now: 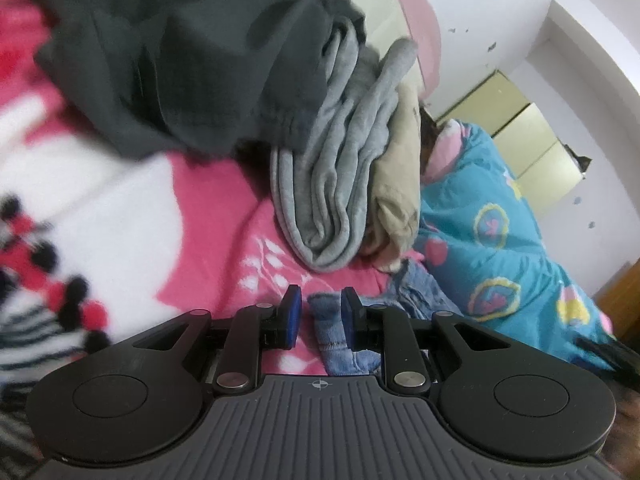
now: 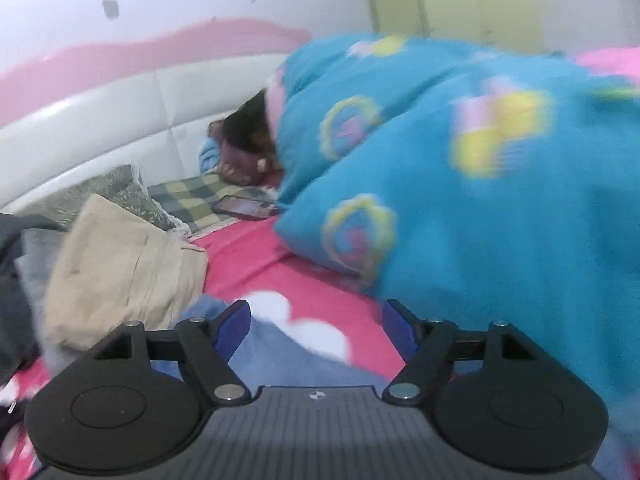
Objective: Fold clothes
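the blue denim garment [image 1: 344,344] lies crumpled on the pink bedsheet [image 1: 224,240], right under both grippers; in the right wrist view it sits at about 7 o'clock of the frame, running under the tool. it looks like soft, fairly heavy cloth that will sag and drag rather than hold a shape, so a hem or stitched edge seems the best place to pinch, not the loose middle. the left gripper [image 1: 319,322] has its jaws a little apart with a denim fold between them, not visibly clamped. the right gripper [image 2: 316,326] has its jaws wide apart, holding nothing. at 12 o'clock of the denim in the left view stands a pile: a folded light grey garment [image 1: 336,184], a beige garment [image 1: 396,184] to its right, and a dark grey garment [image 1: 172,56] on top. a blue patterned quilt [image 2: 460,200] lies at 3 o'clock
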{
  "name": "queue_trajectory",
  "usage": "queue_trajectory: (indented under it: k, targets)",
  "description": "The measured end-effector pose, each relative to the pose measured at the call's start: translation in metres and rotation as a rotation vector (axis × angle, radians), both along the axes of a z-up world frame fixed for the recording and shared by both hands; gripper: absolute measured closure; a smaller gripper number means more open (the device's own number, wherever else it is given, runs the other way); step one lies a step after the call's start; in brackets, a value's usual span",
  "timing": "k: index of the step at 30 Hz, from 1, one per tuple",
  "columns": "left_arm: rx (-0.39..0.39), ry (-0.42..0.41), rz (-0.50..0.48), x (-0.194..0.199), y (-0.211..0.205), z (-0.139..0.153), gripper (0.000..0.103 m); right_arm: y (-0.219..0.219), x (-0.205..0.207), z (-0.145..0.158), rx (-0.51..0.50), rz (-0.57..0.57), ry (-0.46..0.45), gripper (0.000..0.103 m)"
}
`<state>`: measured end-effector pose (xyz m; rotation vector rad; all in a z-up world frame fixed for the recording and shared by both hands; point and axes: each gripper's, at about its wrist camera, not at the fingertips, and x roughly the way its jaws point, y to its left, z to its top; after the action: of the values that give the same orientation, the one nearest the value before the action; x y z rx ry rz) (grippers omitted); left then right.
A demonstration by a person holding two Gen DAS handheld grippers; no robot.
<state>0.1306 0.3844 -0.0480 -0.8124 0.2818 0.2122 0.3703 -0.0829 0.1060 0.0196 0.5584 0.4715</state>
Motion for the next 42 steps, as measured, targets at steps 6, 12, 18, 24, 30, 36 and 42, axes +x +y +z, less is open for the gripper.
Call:
queue_trajectory:
  k: [6,12,18,24,30,36,42]
  targets:
    - [0.028,-0.183,-0.012,-0.036,-0.035,0.048,0.077,-0.163,-0.176,0.055,0.013,-0.216,-0.037,0.025]
    - [0.076,-0.284,-0.303,-0.045,-0.132,0.110,0.069,-0.317,-0.375,0.099,0.092,-0.603,-0.116,0.025]
    - [-0.020,-0.172,-0.742,-0.010,-0.281,0.106,0.063,-0.359,-0.474,0.117,0.017,-0.779,-0.214,0.024]
    - [0.214,-0.010,-0.794,0.019,-0.382,0.057,0.063,-0.293,-0.401,0.047,-0.205,-0.575,-0.116,0.025]
    - [0.194,0.080,-0.829,0.033,-0.380,0.020,0.063,-0.243,-0.265,-0.034,-0.103,-0.407,0.100,0.025]
    - [0.138,0.103,-0.842,0.034,-0.364,0.003,0.063,-0.253,-0.124,-0.105,0.067,-0.520,0.350,0.025]
    - [0.093,0.081,-0.862,0.041,-0.359,-0.002,0.063,-0.248,-0.097,-0.129,-0.034,-0.515,0.321,0.070]
